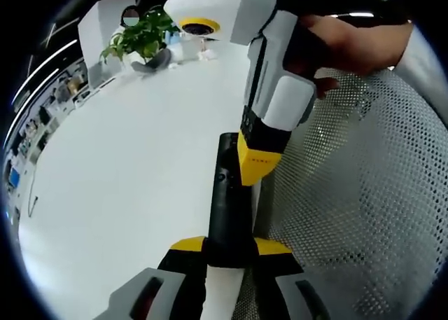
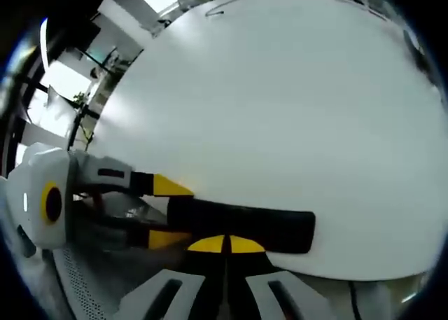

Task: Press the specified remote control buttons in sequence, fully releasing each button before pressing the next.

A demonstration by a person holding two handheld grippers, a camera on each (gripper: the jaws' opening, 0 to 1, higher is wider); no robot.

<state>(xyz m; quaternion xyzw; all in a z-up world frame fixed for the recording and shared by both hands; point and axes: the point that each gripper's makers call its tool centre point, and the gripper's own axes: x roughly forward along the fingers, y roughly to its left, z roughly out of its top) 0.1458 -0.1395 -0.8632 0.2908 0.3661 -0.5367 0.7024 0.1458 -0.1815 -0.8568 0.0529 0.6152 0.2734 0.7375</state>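
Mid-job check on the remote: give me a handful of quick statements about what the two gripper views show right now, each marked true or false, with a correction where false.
1. The left gripper is shut on the long black remote control. True.
2. The black remote lies flat on the white table, untouched. False: it is clamped at one end between the left gripper's yellow-tipped jaws.
3. The right gripper has its yellow tip at the remote's upper face. True, in the left gripper view; actual contact cannot be told.
4. The right gripper's jaws are spread wide. False: in the right gripper view the yellow tips meet.
5. A green potted plant stands at the table's far side. True.
6. The grey mesh chair back holds the remote. False: it only stands beside it.
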